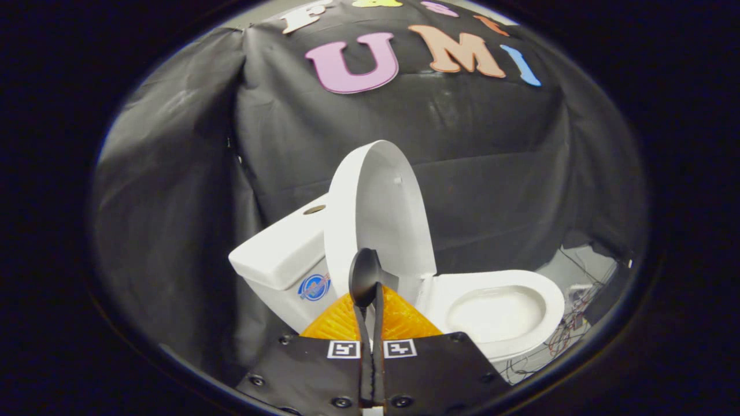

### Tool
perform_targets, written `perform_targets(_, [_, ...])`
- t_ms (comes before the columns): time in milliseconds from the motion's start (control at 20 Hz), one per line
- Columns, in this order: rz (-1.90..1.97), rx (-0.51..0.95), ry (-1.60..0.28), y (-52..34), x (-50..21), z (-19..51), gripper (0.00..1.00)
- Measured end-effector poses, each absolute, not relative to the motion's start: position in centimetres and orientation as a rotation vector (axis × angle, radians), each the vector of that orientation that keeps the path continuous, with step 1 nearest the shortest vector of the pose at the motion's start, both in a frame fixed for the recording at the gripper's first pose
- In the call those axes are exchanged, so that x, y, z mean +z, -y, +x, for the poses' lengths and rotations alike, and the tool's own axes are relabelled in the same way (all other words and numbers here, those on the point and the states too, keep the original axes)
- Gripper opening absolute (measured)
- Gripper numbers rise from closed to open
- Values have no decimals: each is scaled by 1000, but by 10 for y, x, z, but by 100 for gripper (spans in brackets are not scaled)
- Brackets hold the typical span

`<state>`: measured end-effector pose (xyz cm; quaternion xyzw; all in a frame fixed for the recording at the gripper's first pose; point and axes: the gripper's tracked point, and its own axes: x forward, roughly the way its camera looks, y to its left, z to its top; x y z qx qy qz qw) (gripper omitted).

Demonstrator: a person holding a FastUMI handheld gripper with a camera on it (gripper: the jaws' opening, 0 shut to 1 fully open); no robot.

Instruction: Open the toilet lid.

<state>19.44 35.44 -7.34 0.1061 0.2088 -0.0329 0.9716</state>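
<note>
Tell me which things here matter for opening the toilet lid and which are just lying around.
For the job:
- lid, already raised upright
- toilet bowl
- claw, fingers closed together, holding nothing

Just lying about:
- tank behind the lid
- loose wires beyond the bowl

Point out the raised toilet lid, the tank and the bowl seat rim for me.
toilet lid (pixel 384 214): gripper view, inner face of the upright lid.
tank (pixel 283 254): gripper view, top cover of the tank.
seat rim (pixel 549 294): gripper view, far edge of the seat.
</note>
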Motion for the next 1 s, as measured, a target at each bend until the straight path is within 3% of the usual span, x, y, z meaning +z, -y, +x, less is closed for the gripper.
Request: perform_targets(1000, [220, -97, -411, -373, -75, 203, 1])
